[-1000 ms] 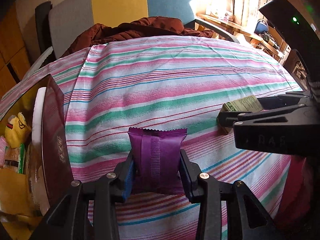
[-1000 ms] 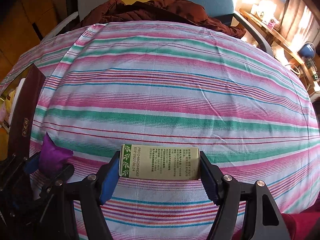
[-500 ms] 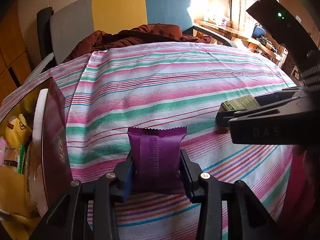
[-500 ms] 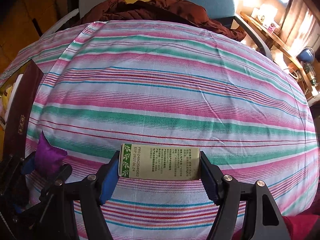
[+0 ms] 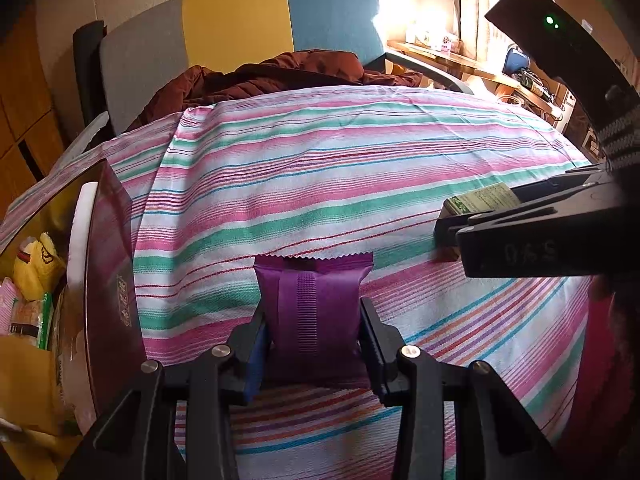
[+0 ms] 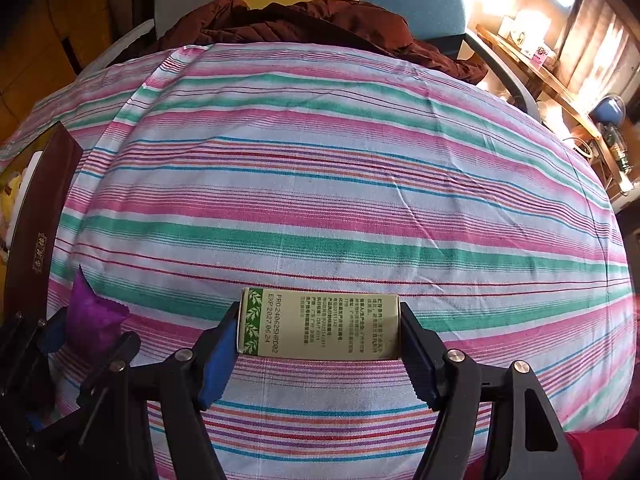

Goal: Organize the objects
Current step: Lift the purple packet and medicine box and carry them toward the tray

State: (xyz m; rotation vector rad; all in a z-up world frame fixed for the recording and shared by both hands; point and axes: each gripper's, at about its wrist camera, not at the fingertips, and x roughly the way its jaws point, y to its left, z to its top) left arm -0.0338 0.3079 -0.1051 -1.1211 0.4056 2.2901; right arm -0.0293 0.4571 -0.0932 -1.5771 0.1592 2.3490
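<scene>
1. Left gripper (image 5: 312, 334) clenched on purple packet (image 5: 312, 304), lower centre.
2. Right gripper (image 6: 318, 350) grasps green-printed box (image 6: 320, 326), lower centre.
3. Neither is stowed yet (dark red box (image 5: 108, 264), partly filled, waits at left edge).

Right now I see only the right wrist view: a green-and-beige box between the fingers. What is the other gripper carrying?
Observer: The left gripper is shut on a purple packet, held upright.
Operator: Where could it go?
Observer: An open dark red box stands left of it, with a yellow packet inside.
Operator: What lies beyond the striped cloth?
Observer: A chair with grey, yellow and blue back panels.
</scene>
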